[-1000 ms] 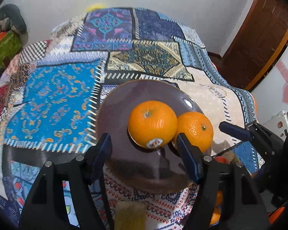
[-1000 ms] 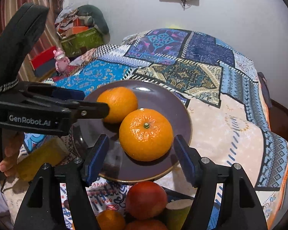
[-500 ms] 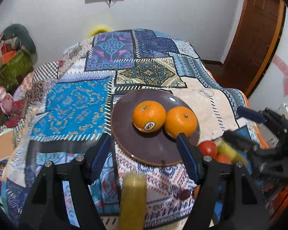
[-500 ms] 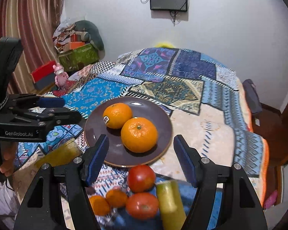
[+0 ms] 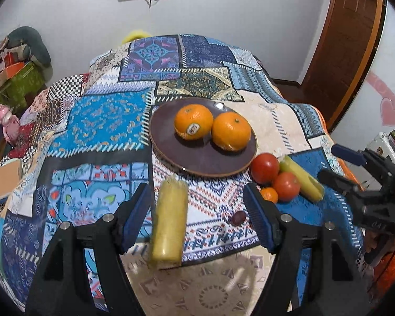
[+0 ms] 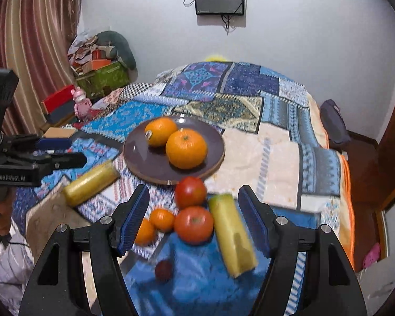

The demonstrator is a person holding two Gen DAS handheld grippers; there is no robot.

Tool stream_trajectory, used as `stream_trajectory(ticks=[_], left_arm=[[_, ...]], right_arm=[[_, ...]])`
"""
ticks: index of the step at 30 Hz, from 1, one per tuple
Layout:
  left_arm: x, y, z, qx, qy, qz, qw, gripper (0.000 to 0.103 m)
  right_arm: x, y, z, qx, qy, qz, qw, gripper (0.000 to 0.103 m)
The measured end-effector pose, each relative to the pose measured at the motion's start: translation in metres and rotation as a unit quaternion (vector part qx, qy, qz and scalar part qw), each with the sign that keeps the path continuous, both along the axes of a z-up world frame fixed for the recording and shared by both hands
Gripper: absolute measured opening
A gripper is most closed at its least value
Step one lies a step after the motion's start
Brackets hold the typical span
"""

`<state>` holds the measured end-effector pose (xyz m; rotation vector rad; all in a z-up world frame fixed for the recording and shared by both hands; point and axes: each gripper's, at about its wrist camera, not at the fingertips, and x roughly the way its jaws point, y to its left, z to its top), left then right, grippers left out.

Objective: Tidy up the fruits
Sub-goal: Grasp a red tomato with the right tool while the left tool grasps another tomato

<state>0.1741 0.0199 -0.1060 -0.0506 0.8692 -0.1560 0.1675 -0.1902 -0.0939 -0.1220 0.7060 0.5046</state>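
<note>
Patchwork quilt filling mid-frame, white wall behind, brown plate centre holding two oranges, left gripper and right gripper both open, empty

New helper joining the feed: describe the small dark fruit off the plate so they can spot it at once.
Start at the brown plate holding two oranges, then drop to the cluster of tomatoes and small oranges just below it. Nearer the camera, alone on the blue patch, lies the plum-like fruit: the smallest piece, dark purple-red, touching nothing.
</note>
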Motion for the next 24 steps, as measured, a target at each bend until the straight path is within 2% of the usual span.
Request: stream_trajectory(ticks=[3,9,17,22,24], left_arm=[[-0.003,-0.005,-0.006,-0.001,0.002,0.001,1.0000,0.072],[0.001,-0.017,-0.019,-0.009,0.010,-0.003,0.9999,0.072],[0.006,-0.034,-0.033,-0.009,0.023,-0.025,0.9994,0.072],[0.013,-0.036,-0.041,-0.017,0.039,-0.025,0.9988,0.072],[0.015,-0.036,-0.044,-0.020,0.043,-0.025,0.9985,0.072]], right_arm=[[-0.006,0.000,-0.013,-0.001,0.012,0.004,1.000,0.066],[-0.002,-0.001,-0.042,0.002,0.059,0.009,0.998,0.047],[0.004,-0.001,-0.065,0.002,0.097,0.005,0.995,0.046],[0.011,0.004,-0.073,-0.001,0.102,0.002,0.995,0.043],[0.012,0.008,-0.073,-0.015,0.091,-0.004,0.996,0.044]])
